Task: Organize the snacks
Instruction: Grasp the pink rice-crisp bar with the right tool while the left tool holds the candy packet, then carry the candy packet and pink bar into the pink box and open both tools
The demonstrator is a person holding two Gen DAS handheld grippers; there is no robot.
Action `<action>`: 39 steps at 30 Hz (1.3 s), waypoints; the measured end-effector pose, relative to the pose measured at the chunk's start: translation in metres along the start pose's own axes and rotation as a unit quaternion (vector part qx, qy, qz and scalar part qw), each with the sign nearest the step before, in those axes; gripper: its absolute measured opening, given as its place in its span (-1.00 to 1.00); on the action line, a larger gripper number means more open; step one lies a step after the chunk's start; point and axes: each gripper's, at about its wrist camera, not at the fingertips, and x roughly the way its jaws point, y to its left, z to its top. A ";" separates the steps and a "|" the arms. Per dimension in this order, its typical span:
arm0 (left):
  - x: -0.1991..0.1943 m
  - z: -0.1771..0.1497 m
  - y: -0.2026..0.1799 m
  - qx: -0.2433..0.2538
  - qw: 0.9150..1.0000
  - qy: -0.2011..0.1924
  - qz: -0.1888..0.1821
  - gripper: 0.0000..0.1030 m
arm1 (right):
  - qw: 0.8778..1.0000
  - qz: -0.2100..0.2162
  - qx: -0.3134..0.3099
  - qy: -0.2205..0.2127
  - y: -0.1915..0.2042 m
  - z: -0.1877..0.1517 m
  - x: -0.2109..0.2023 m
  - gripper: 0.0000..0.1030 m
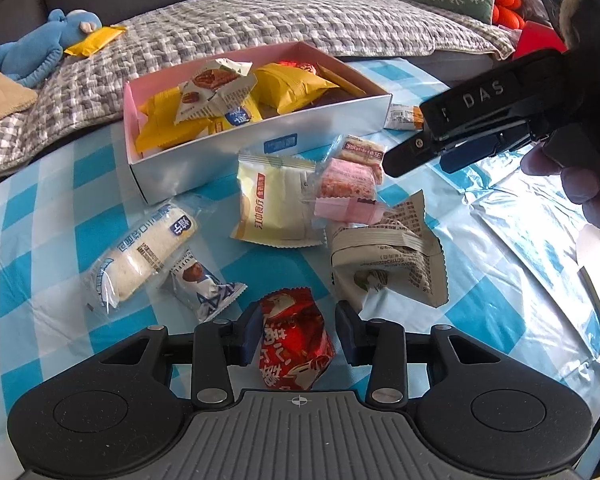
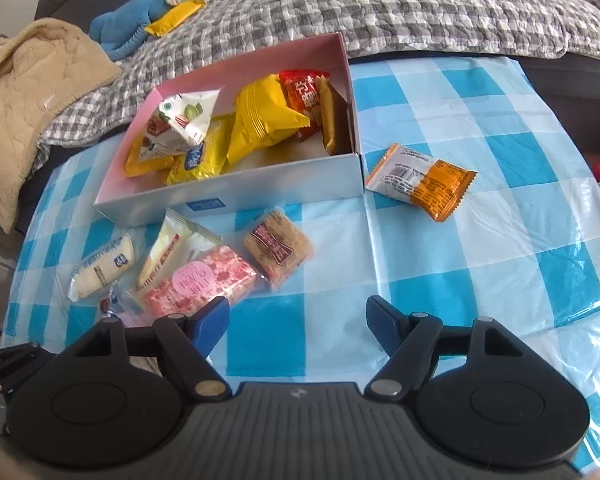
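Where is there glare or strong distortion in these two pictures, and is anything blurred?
Left wrist view: strong glare washes out the checked tablecloth at the right; the person's hand there is soft and dark. Right wrist view: milder sheen on the cloth at the right edge; the silver box stays readable. Both fisheye views curve the table edges.

Left wrist view: looks steeply down along the left hand-held gripper (image 1: 296,334) from close above the near worktop (image 1: 40,216), facing the far sofa. Right wrist view: same downward tilt, set further right over the checked cloth. Both share the open snack box (image 1: 256,140) (image 2: 284,184), the loose packets before it and the blue plush toy (image 1: 40,48) (image 2: 140,20)
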 end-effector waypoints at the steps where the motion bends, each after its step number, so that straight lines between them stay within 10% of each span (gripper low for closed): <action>1: 0.003 0.000 0.000 0.002 1.000 0.006 0.002 -0.19 | 1.000 0.011 0.007 -0.001 0.001 0.001 0.000 0.43; 14: 0.012 -0.001 0.004 -0.020 0.999 0.027 0.009 -0.18 | 0.996 0.071 0.053 0.010 0.027 0.006 0.028 0.51; 27: 0.007 -0.003 0.009 -0.035 0.998 0.049 0.008 -0.28 | 0.998 0.039 0.021 0.045 0.007 -0.008 0.015 -0.32; 39: 0.010 -0.003 0.016 -0.066 0.996 0.056 0.028 0.08 | 0.998 -0.035 -0.049 0.030 0.009 -0.012 0.018 -0.06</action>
